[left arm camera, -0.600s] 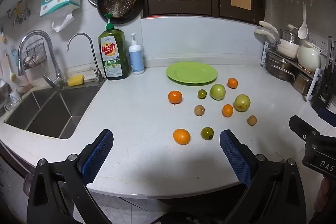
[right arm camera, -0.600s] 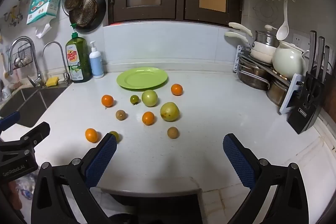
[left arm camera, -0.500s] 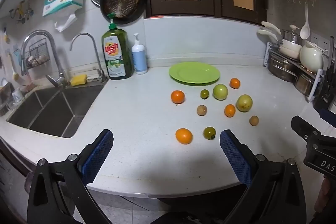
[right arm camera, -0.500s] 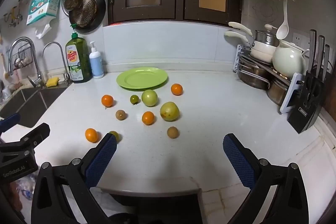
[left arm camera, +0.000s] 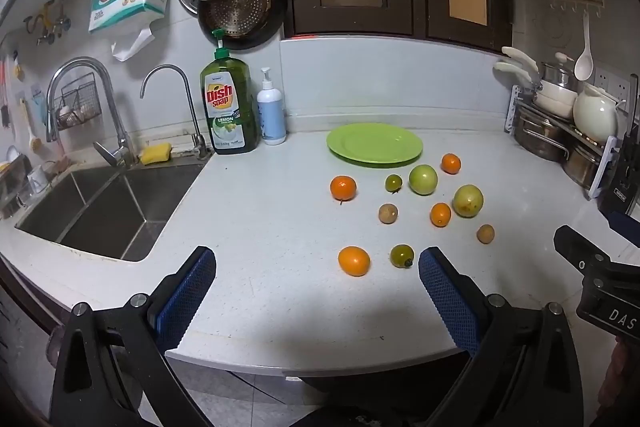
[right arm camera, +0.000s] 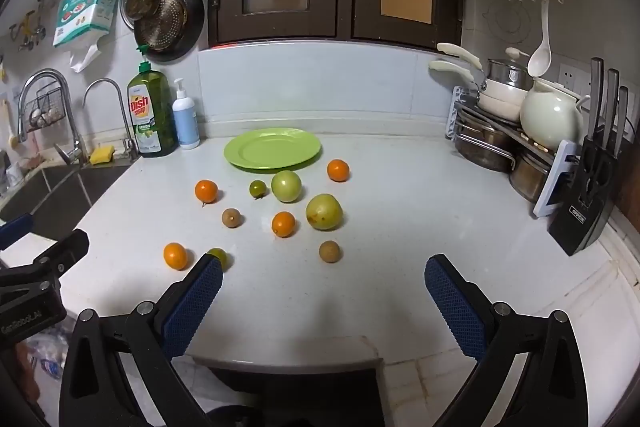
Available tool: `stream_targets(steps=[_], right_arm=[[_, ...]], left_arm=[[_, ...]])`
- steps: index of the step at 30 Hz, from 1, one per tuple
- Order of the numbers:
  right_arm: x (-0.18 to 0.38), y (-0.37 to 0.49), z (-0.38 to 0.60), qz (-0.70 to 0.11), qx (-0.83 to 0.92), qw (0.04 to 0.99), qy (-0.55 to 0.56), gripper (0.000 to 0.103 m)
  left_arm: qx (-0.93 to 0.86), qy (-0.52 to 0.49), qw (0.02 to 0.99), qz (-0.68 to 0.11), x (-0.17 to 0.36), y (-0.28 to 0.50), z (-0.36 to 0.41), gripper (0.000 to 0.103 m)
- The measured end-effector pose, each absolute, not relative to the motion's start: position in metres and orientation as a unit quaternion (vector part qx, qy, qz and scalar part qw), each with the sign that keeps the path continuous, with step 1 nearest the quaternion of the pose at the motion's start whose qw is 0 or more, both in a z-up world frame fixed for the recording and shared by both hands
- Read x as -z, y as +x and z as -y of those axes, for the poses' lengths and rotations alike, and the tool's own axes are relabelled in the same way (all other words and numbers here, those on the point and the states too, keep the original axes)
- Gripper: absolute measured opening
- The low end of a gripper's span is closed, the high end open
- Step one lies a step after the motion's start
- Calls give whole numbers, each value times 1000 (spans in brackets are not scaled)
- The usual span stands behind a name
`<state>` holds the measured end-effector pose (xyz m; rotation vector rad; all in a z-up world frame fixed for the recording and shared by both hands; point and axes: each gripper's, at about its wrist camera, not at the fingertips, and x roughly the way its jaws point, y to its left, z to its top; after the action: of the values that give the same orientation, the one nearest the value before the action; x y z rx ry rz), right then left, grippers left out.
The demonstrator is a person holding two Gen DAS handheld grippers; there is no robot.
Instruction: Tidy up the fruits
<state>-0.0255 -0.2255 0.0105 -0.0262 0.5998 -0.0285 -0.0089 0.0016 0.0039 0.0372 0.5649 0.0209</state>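
Several small fruits lie loose on the white counter: oranges, green tomatoes and brown longans. An empty green plate sits behind them near the wall; it also shows in the right wrist view. My left gripper is open and empty above the counter's front edge, with an orange and a small green tomato just ahead. My right gripper is open and empty, a longan ahead of it.
A sink with taps lies at the left. A dish soap bottle and a lotion pump stand by the wall. A pot rack and knife block stand at the right.
Both grippers stay open. The left wrist view has shifted slightly, so the fruits sit a little further right and higher. The right view is nearly unchanged.
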Motion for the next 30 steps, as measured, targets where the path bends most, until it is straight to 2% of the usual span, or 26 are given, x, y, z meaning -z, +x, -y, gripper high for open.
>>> stream_targets(steps=[30], right_arm=[[-8,-27,221,-304,2,953,-18,102]], left_arm=[[-15,13,958,-287,3,-12,-3,103]])
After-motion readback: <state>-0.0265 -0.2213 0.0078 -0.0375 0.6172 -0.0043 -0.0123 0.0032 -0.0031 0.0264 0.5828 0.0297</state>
